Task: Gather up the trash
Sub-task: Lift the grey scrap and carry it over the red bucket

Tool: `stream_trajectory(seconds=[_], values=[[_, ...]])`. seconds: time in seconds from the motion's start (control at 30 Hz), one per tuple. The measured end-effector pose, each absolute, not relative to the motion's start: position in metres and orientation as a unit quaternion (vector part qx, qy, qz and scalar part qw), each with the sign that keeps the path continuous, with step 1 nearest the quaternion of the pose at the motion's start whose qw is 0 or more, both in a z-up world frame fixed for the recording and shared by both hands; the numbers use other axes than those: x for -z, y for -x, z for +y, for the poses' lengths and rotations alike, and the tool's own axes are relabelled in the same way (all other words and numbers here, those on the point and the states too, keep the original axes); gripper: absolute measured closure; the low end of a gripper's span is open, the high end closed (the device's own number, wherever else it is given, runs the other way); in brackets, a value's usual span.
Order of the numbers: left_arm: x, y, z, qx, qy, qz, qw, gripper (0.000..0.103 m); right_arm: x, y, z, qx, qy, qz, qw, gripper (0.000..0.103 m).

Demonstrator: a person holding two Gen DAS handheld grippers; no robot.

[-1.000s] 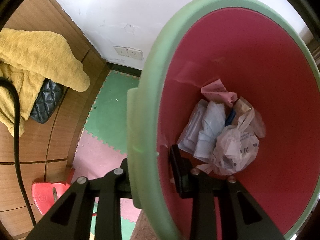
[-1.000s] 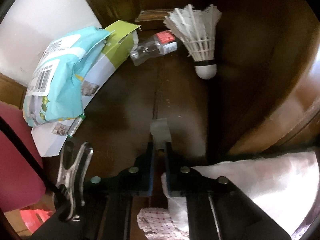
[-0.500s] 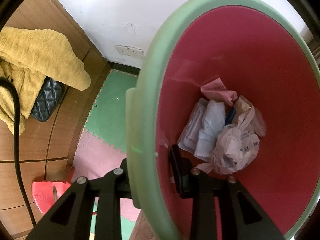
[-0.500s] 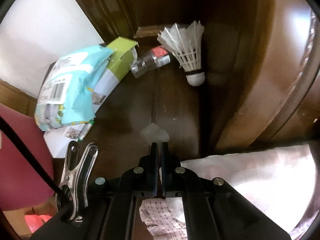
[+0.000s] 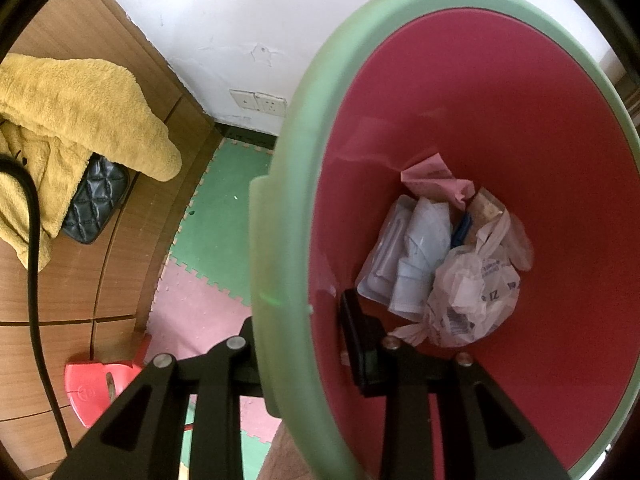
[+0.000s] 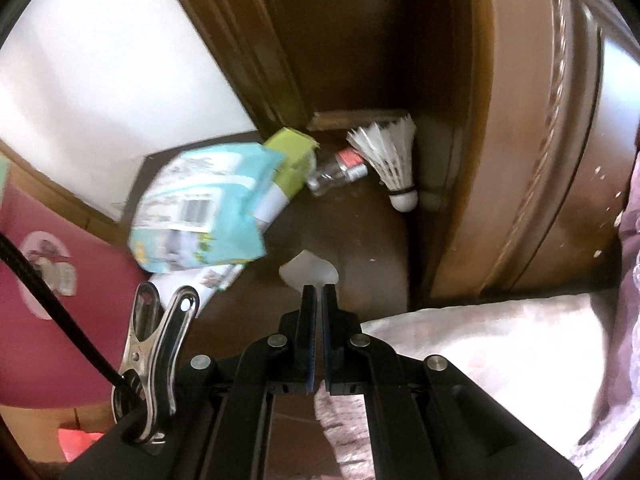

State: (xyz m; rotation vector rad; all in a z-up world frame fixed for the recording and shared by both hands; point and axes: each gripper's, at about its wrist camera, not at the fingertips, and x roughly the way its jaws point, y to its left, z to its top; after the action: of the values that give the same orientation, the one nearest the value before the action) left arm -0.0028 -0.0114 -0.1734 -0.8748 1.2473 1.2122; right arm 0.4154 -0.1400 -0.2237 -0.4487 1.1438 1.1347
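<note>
I have the left gripper (image 5: 304, 332) clamped on the rim of the bin (image 5: 280, 200), one of its fingers (image 5: 360, 344) inside the red wall and the other outside the green lip. That grip keeps the bin's mouth open beside me, ready to take whatever I bring over. Bagged and crumpled trash (image 5: 448, 264) already lies at its bottom.

The right gripper (image 6: 316, 292) has its fingers pressed together, pinching a small pale scrap (image 6: 308, 272) by one edge so it hangs clear above the dark wooden floor (image 6: 360, 240). I judge it should go into the bin next.

More trash waits in the corner: a blue-and-white packet (image 6: 200, 216) lying over a green-and-white box (image 6: 288, 160), a small clear bottle (image 6: 340, 168) just beside them, and a shuttlecock (image 6: 392, 156) against the carved wooden bed frame (image 6: 520, 140).

On the left the floor is pink and green foam tiles (image 5: 216, 216) under a white wall (image 5: 240, 20), with a yellow fleece (image 5: 72, 120) draped over wooden furniture.
</note>
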Motion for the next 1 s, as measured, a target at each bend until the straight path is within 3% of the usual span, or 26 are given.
stream_trajectory(seconds=[0.7,1.0], values=[[0.173,0.0,-0.012,-0.513,0.371,0.531,0.563,0.073,0.079,-0.327,-0.141,-0.631,0.174,0.401,0.641,0.099],[0.172,-0.001,-0.01,-0.511,0.373,0.533,0.562,0.073,0.044,-0.282,-0.134,-0.683,0.171,0.364,0.609,0.099]])
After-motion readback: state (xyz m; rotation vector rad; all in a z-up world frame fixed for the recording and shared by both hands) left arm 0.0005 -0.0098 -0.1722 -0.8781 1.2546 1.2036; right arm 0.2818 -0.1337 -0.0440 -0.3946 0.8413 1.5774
